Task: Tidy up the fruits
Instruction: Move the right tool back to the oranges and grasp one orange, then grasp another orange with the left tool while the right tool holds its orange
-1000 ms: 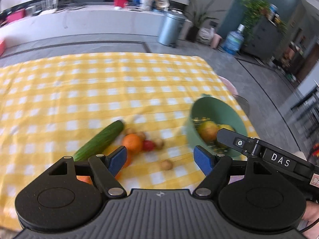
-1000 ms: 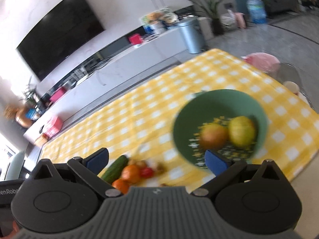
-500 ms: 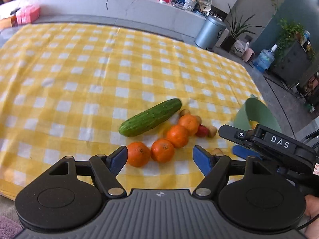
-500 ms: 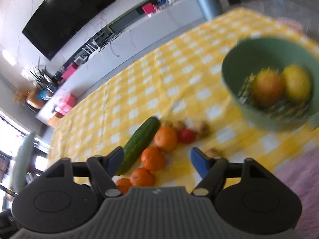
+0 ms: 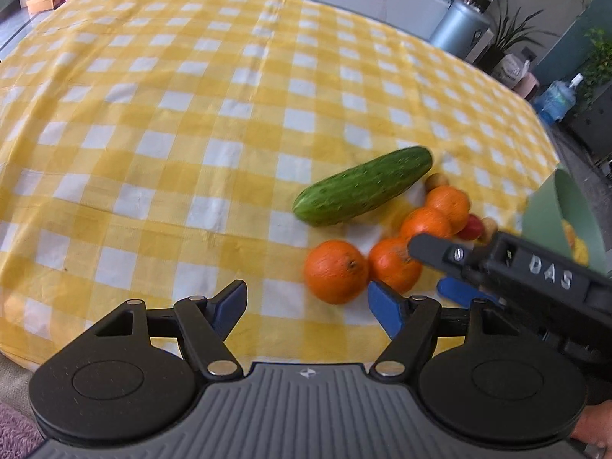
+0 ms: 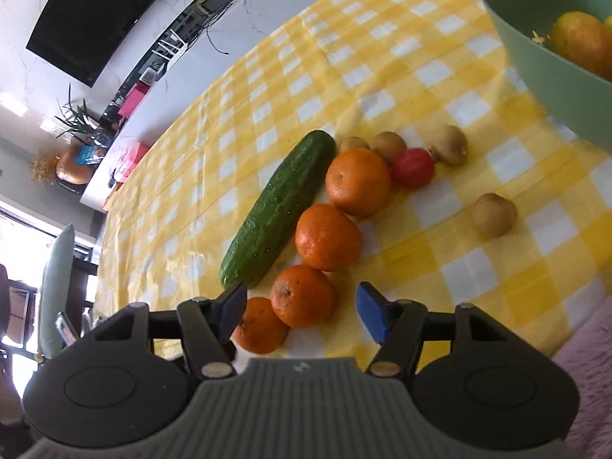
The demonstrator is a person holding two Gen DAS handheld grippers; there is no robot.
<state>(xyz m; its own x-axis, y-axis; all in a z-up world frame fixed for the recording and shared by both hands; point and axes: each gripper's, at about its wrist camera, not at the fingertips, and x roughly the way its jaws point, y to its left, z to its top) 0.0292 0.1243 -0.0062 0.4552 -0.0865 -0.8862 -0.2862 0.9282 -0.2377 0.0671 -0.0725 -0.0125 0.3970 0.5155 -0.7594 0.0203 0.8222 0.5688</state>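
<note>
Green plastic bowl (image 6: 543, 72) cut off at the frame edge, holding yellowish fruit.
Both tools' jaws apart, closing lately: left tool (image 5: 306, 304) empty, right tool (image 6: 302, 308) around an orange mandarin (image 6: 302, 295).

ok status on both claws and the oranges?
Left claw open, empty. Right claw open, closing over nearest oranges, no contact. Cucumber alongside them. Bowl holds two fruits.

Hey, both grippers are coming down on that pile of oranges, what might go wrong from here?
The oranges lie touching in a row, so closing on one may nudge its neighbours rolling. The right gripper and left gripper aim at the same cluster and may collide. The cucumber beside them could get knocked.
</note>
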